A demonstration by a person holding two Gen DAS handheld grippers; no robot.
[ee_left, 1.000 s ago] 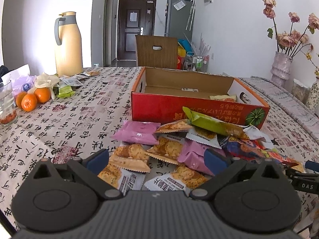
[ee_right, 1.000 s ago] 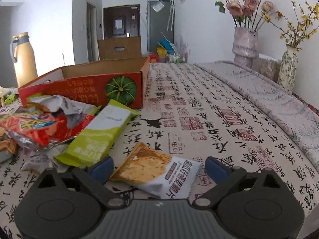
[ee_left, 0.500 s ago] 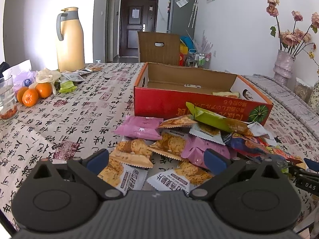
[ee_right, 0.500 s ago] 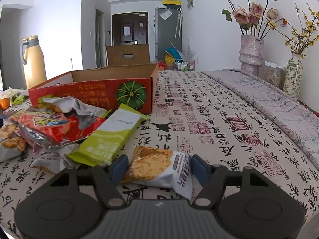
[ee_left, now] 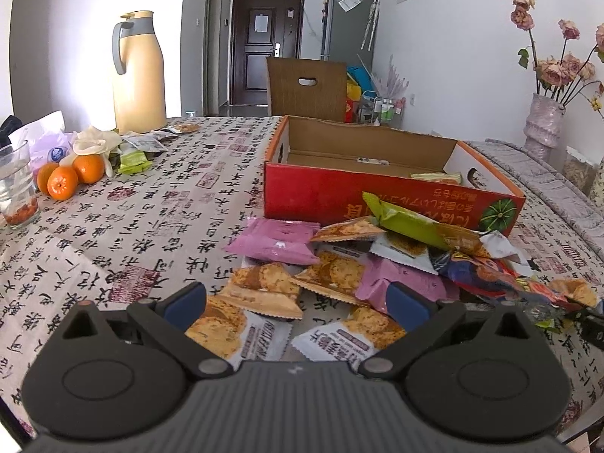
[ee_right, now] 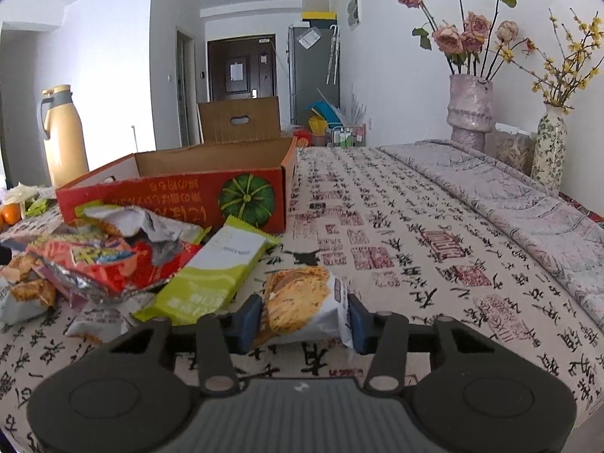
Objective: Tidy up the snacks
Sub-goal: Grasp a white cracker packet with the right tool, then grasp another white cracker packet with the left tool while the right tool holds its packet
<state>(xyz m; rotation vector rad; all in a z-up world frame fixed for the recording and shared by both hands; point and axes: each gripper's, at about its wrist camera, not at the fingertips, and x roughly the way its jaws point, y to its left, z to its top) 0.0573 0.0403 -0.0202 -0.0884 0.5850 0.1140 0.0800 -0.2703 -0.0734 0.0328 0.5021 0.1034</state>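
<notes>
My right gripper (ee_right: 304, 321) has a white cracker packet (ee_right: 300, 307) between its blue pads, and its jaws are closing on it. Both pads touch the packet's sides and the packet bulges upward. A long green wrapper (ee_right: 211, 275) lies just left of it. My left gripper (ee_left: 296, 302) hovers open over a heap of snack packets (ee_left: 332, 271), with cracker packets (ee_left: 241, 328) below its fingers and nothing gripped. Behind the heap stands the open red cardboard box (ee_left: 324, 192), also seen in the right wrist view as the red box (ee_right: 181, 192), with one packet (ee_left: 438, 177) inside.
A yellow thermos (ee_left: 137, 75), oranges (ee_left: 68, 177) and a glass (ee_left: 17, 185) sit at the table's far left. Two vases of flowers (ee_right: 472, 109) stand at the right edge. A red crinkled bag (ee_right: 109, 260) tops the heap. Patterned tablecloth (ee_right: 415, 226) stretches right of the box.
The right gripper's jaws have narrowed around the cracker packet until the pads meet its sides, and the packet has buckled upward. The left gripper has stayed open over the heap.
</notes>
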